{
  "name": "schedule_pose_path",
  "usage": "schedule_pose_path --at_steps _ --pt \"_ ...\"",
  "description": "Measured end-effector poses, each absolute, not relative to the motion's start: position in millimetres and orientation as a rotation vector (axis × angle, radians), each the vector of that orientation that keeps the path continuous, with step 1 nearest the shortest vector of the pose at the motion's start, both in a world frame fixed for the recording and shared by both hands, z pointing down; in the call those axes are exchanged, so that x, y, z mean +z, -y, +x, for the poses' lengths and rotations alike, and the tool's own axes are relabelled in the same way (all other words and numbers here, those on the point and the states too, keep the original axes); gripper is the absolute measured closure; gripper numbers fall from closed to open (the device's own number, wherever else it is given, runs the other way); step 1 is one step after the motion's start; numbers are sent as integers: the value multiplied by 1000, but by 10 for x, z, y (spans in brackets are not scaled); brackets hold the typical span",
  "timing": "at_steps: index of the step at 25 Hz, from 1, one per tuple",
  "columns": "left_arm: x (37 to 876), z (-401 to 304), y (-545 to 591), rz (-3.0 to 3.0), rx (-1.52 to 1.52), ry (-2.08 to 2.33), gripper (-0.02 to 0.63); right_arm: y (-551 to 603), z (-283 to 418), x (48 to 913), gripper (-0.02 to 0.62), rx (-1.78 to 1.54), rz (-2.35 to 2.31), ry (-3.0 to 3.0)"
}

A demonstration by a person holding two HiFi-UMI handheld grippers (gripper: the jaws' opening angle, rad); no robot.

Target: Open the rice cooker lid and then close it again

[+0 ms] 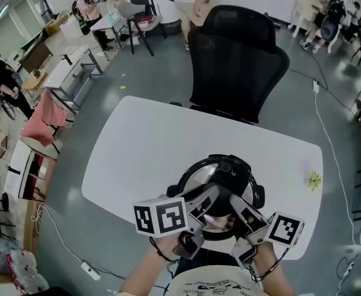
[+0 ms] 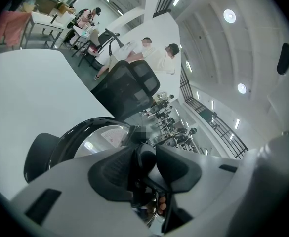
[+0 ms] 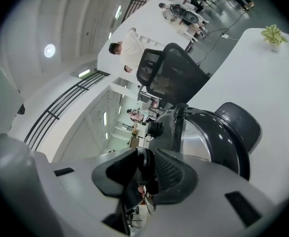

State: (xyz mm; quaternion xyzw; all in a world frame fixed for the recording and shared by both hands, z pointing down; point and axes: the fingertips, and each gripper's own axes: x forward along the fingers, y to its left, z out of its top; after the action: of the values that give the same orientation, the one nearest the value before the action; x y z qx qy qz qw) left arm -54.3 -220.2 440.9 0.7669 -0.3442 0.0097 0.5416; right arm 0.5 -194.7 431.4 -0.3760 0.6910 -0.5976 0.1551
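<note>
While the left gripper and right gripper clamp its handle, the rice cooker sits on a white table.

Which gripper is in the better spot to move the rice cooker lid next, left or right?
Nearly a tie: the left gripper and right gripper are both shut on the lid. If only one, probably left; in the head view it reaches slightly further over the lid.

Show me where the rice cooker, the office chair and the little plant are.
rice cooker (image 1: pixel 199 176), head view, on its silver top surface
office chair (image 1: pixel 236 66), head view, middle of the backrest
little plant (image 3: pixel 272 33), right gripper view, on its leaves
</note>
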Motion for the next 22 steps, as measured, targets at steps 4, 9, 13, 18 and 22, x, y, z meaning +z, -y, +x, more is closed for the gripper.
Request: schedule_pose_path --at_steps 4,9,13,18,22 --pt "4435 -540 2178 1816 -6 821 451 1932 26 4364 477 -1739 -1039 -1982" --pt "4446 -546 2163 1777 -43 851 456 1945 43 4384 477 -1777 -995 -2011" --pt "4445 -581 2103 1764 -61 875 459 1911 17 4391 476 -1816 -948 -2028" --pt "4454 -549 2128 1754 -78 893 459 1949 41 4392 477 -1829 -916 -2047" --pt "4480 -565 2118 1740 -96 912 459 1952 32 4420 477 -1843 -898 -2054"
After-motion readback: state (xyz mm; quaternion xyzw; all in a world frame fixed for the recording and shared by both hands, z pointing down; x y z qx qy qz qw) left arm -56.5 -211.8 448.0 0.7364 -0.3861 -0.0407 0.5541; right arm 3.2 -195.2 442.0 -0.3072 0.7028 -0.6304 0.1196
